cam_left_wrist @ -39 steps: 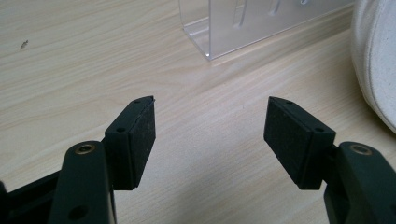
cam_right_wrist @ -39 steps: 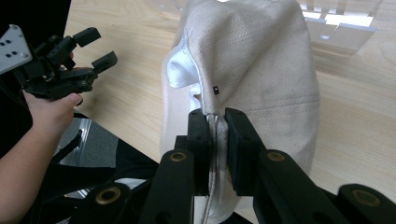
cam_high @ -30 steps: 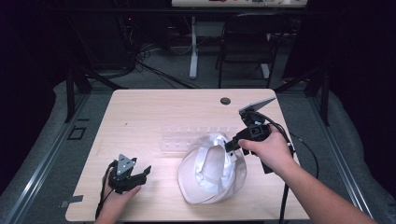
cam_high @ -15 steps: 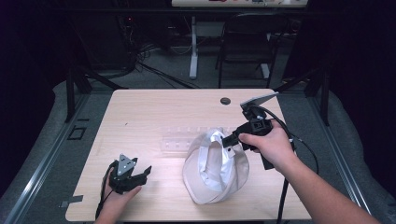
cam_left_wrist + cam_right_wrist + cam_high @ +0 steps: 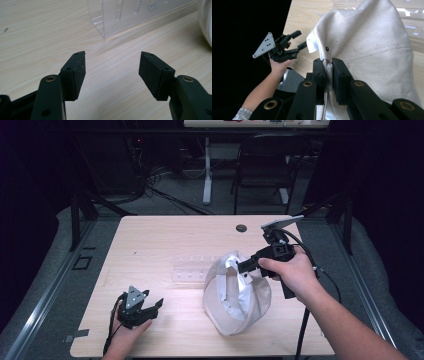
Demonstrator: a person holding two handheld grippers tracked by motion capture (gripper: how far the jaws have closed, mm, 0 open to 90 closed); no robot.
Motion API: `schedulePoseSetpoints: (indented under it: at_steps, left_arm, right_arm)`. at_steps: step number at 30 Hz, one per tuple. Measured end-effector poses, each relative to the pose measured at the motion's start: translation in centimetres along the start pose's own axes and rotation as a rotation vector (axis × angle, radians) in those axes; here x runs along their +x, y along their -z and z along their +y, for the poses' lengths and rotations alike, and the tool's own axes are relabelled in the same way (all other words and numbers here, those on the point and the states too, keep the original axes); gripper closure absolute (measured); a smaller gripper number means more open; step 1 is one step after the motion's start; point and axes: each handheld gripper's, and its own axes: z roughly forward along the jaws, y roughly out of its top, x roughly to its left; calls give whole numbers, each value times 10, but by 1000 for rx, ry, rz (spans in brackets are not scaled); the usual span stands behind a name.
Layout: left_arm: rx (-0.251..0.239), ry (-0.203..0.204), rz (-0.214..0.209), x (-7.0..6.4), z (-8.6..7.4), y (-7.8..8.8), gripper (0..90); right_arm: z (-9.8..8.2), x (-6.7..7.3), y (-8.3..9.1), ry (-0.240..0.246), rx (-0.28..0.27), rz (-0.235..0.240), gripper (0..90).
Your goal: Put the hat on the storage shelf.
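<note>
R claw clenched on rim of white cloth bag; bag now hoisted more upright vs a sec ago, mouth bunched, bottom on counter — prob. lifting/opening it. L claw released, idle, low near front-left corner. L gripper view adds clear acrylic rack detail; R view shows pinched seam.

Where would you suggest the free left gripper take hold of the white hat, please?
Probably the brim edge on the hat's near-left side, coming in low from the left. The right gripper already pinches the fabric edge on the far right and lifts it, so the opposite rim is free and thin enough for the open left gripper. The rounded crown offers no fold to pinch.
</note>
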Motion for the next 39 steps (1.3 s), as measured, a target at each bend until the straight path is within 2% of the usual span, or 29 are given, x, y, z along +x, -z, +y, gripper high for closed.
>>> schedulePoseSetpoints:
  at_steps: [4,11,14,18,28,34,39]
  left_arm:
    - [-2,-8,-12,-2,1,1,397]
    - [-18,14,-63,-11,4,3,419]
    - [-35,30,-107,-16,7,5,424]
    - [-44,-3,-130,-26,10,6,423]
    - [-46,-39,-208,-53,24,7,445]
    - [-44,-42,-219,-62,33,6,443]
    - [-38,-49,-229,-75,48,2,439]
  right_arm:
    - [1,1,5,4,-23,8,818]
    - [5,-1,17,-11,-73,24,818]
    - [8,-3,21,-20,-98,43,818]
    - [12,-5,22,-24,-120,73,819]
    - [23,-3,17,-41,-143,117,819]
    - [29,-1,19,-48,-159,137,819]
    - [33,7,23,-45,-182,144,819]
